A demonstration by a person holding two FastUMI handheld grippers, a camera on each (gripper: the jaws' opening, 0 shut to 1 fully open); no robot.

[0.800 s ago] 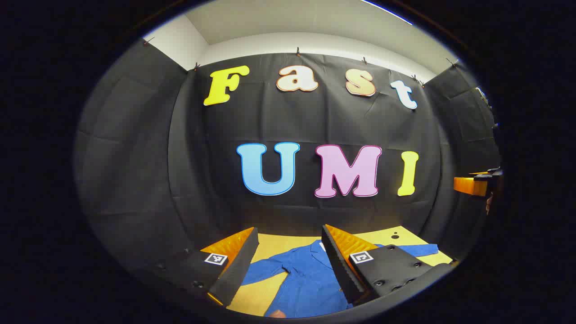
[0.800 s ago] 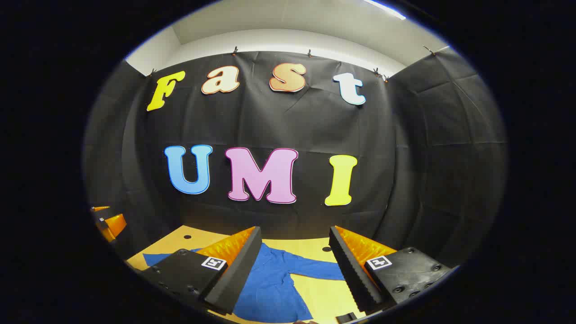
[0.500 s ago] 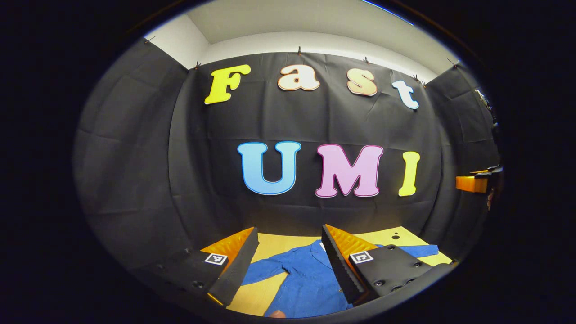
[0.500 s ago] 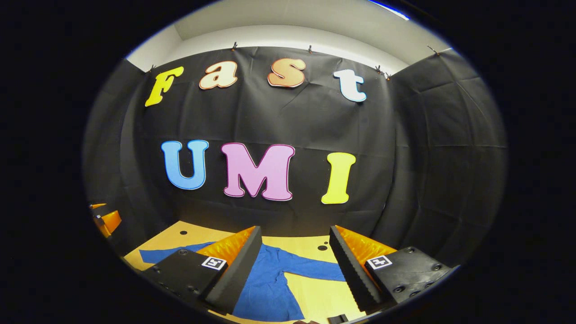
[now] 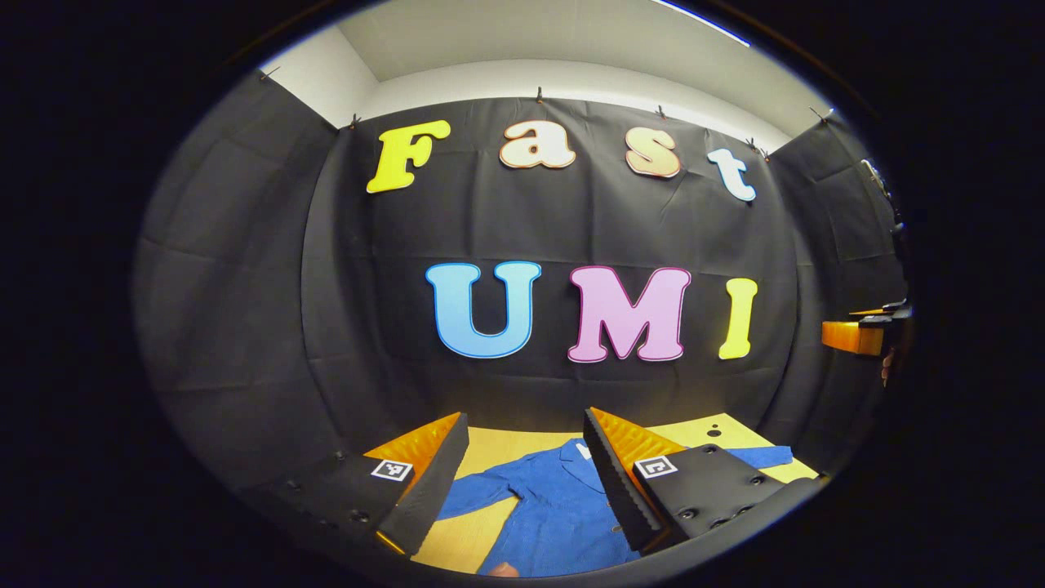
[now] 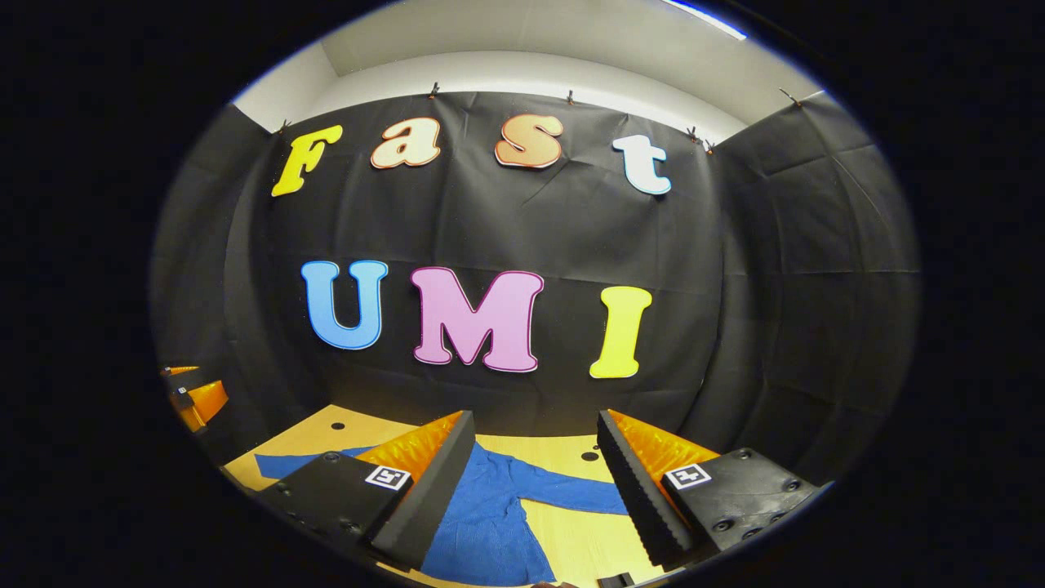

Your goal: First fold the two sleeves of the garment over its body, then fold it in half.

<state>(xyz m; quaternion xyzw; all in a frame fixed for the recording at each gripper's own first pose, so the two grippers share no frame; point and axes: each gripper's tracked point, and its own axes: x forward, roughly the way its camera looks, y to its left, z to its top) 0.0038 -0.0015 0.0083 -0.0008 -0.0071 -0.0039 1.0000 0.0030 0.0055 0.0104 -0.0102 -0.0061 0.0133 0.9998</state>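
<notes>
Both tongs, left tongs (image 5: 522,482) and right tongs (image 6: 535,490), are held wide apart and grip nothing; they hang above the yellow surface (image 6: 580,543); the blue garment (image 5: 555,514) lies flat there, sleeves spread out.

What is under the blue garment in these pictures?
The blue garment lies spread out on a yellow wooden table with small dark holes. Whether anything lies between cloth and table cannot be seen, because the fabric covers it.
</notes>
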